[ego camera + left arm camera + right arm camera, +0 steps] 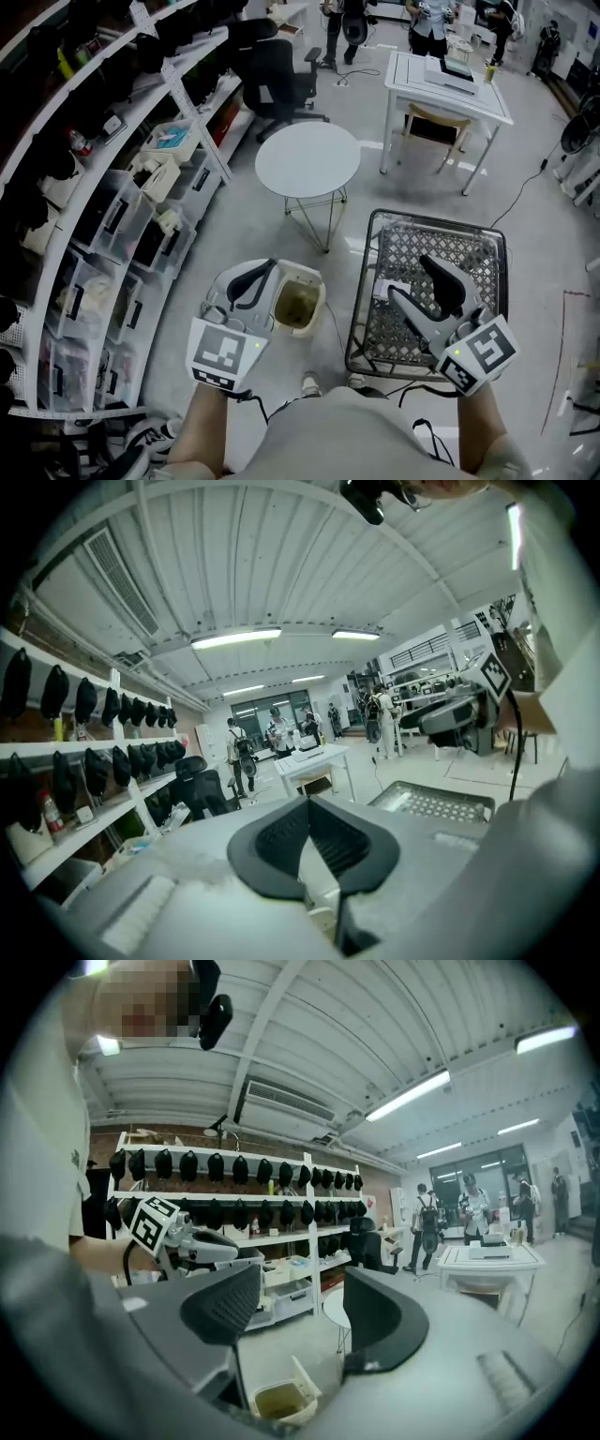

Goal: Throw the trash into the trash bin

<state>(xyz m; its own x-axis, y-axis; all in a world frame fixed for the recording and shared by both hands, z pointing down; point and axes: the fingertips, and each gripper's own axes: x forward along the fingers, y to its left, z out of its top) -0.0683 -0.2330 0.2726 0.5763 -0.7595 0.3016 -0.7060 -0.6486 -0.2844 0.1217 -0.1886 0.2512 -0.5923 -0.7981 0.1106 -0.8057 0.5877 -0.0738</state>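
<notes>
Left tool (pixel 307 803) clenched empty, right tool (pixel 300 1283) spread empty; wire basket (pixel 436 221) only in head and left gripper views.

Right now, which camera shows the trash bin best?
Head view: the trash bin shows nearly whole from above. The right gripper view catches only its top, low down; the left gripper view barely shows it.

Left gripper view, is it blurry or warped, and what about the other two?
Left gripper view: heavy fisheye bend, dark corners, foreground soft, white ceiling strip light glaring. Right gripper view: same bend and dark corners. Head view: evenly lit, sharp, edges bowed.
</notes>
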